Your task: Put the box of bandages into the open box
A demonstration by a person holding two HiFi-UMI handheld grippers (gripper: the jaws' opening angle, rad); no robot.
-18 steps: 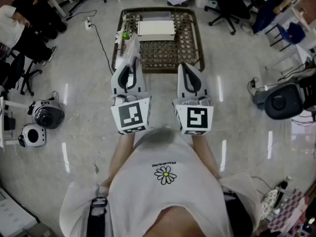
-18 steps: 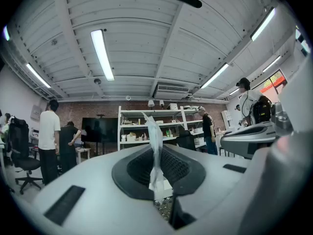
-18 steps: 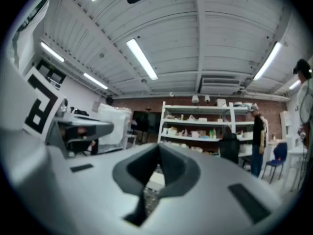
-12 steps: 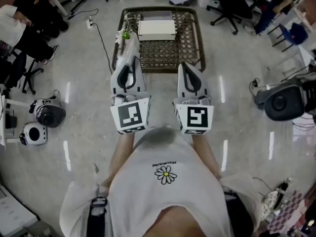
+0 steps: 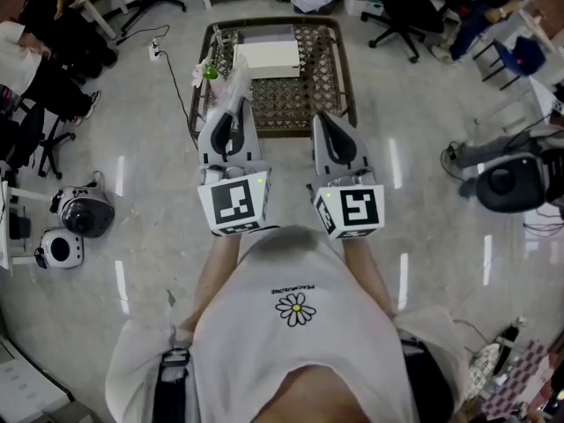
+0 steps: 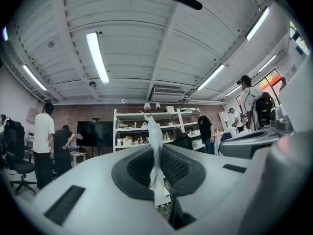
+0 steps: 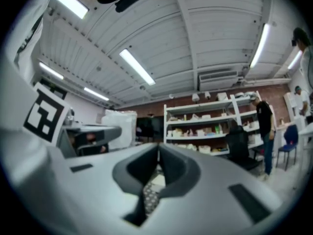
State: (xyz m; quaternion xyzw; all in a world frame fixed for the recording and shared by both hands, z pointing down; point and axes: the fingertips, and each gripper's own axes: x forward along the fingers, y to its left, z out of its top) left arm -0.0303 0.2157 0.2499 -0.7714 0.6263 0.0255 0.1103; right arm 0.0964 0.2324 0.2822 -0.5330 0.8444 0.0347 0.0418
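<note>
Left gripper [image 5: 234, 106] clamped on a thin, crinkled translucent-white plastic packet [image 5: 234, 79], held up over the near-left edge of the brown woven-cane table [image 5: 304, 104]; right gripper [image 5: 324, 118] closed, nothing in it. Flat rectangular white box [image 5: 266, 57] lies on the table's far side. Since the earlier frame, table and box sit slightly further left in head view, and the right gripper's marker cube [image 5: 351, 210] has rolled a little.

Table top: the near half of the lattice table [image 5: 345, 77] is bare, and a white box [image 5: 266, 58] fills the far middle.
Table's left edge: crowded by a small green thing [image 5: 211, 71] and the plastic bag [image 5: 233, 82] pinched in the left gripper [image 5: 231, 111].
Right gripper [image 5: 326, 120]: jaws together, bare lattice ahead.
Left floor: a cable [image 5: 176, 73] runs beside the table.
Right floor: bare beside the table, with an office chair [image 5: 401, 11] well apart.
</note>
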